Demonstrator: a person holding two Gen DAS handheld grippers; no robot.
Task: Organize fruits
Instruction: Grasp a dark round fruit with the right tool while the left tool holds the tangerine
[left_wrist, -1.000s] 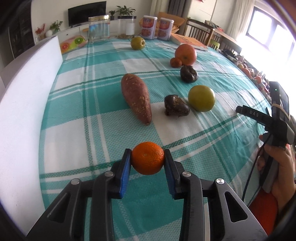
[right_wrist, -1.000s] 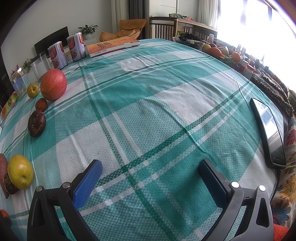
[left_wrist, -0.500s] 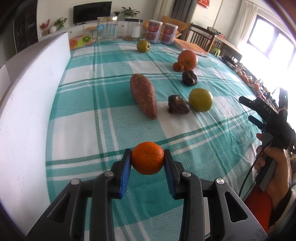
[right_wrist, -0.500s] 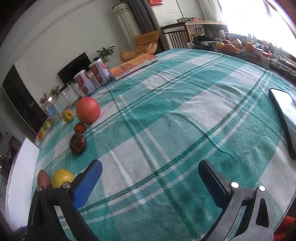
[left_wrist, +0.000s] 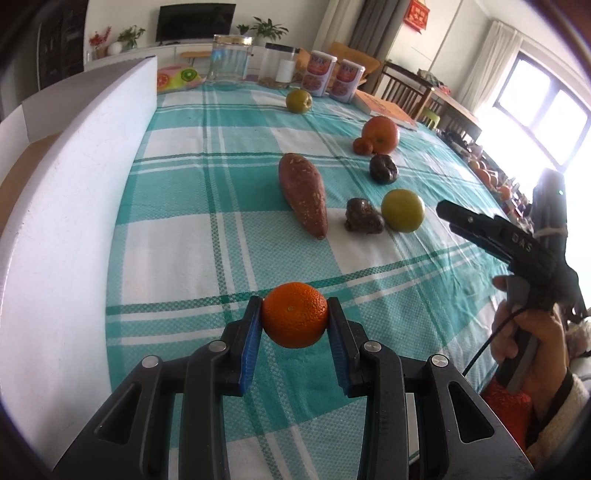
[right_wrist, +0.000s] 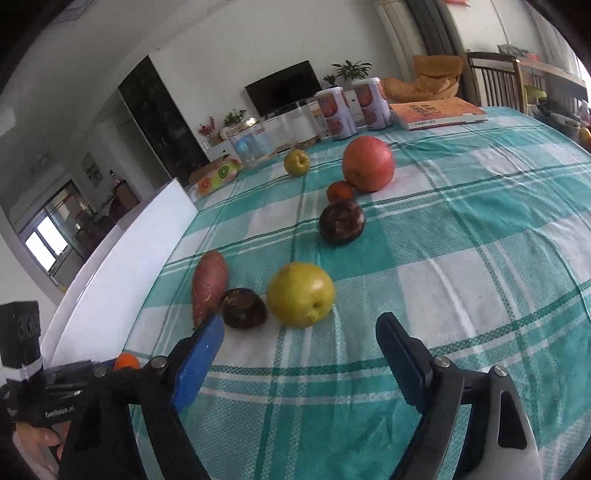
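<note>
- The left gripper (left_wrist: 294, 325) was clenched on a small round orange mandarin (left_wrist: 294, 315), its 2 blue pads (left_wrist: 249, 350) pressing opposite sides at the fruit's widest part, above the teal-and-white checked tablecloth (left_wrist: 177, 236).
- The right gripper (right_wrist: 299, 354) was released, jaws wide apart and holding nothing, aimed at a round yellow-green apple (right_wrist: 301, 294).
- On the cloth lay a reddish-brown tapered sweet potato (left_wrist: 303, 194), 2 dark wrinkled fruits (left_wrist: 363, 221) (left_wrist: 383, 168), a large red-orange apple (left_wrist: 381, 134) touching a second small mandarin (left_wrist: 362, 146), and a far green apple (left_wrist: 298, 100).
- Judgement: the mandarin looked light, with soft peel that yields; a gentle squeeze across its middle suited it. The apple appeared firmer and smooth, possibly slippery, so best taken across its broadest part.
</note>
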